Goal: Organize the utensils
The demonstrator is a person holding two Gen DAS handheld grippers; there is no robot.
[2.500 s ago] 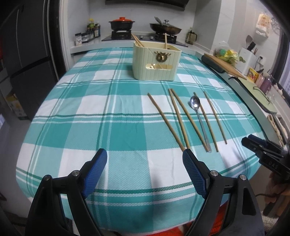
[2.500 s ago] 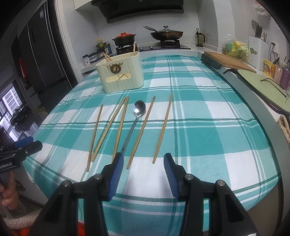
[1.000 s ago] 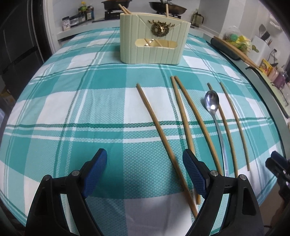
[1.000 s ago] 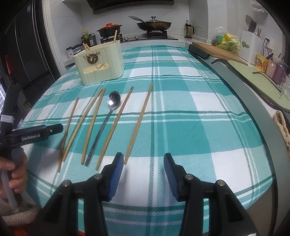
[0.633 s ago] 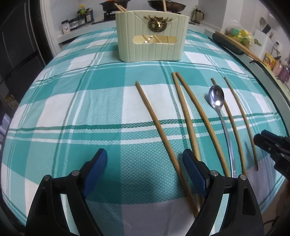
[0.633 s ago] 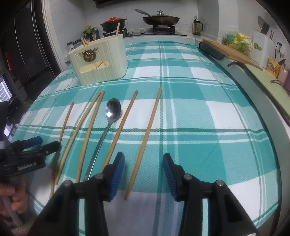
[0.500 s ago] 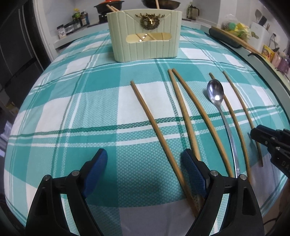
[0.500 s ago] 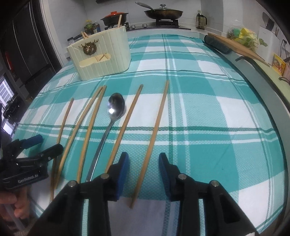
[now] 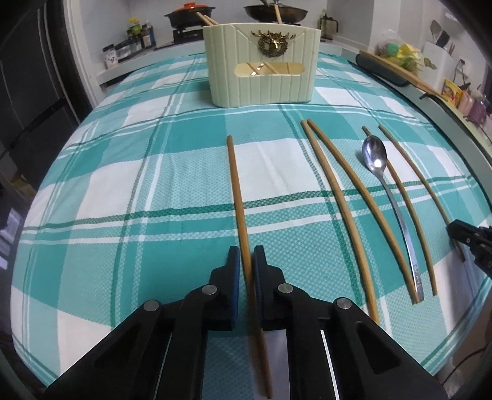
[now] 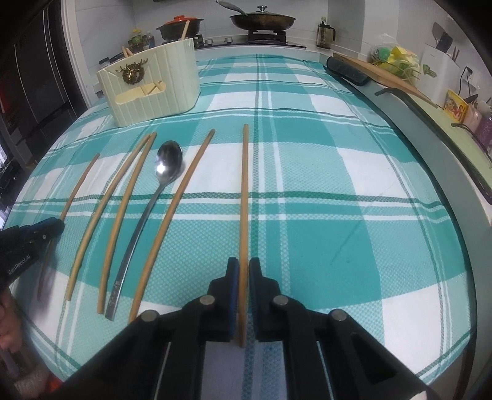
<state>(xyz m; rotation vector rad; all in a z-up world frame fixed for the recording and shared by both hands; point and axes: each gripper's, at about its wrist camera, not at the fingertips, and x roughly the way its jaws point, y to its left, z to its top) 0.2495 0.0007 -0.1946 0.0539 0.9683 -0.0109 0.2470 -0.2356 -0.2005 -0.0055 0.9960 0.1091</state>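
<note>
Chopsticks: five lie in a row on the checked tablecloth (image 10: 338, 160), a spoon (image 10: 167, 163) among them.
Leftmost chopstick (image 9: 238, 197): left gripper (image 9: 246, 261) has just clenched on its near end; the stick runs toward 12 o'clock.
Rightmost chopstick (image 10: 244, 190): right gripper (image 10: 243, 272) has just closed on its near end, stick between the pads.
Holder (image 9: 261, 66): cream, at 12 o'clock beyond the row, chopsticks standing inside.

You face a table (image 10: 338, 184) under a teal-and-white check cloth. Behind it a stove (image 10: 264, 38) carries a lidded pan (image 10: 261, 20) and an orange-lidded pot (image 10: 180, 26); left of the stove stands a dark fridge (image 10: 33, 77).
</note>
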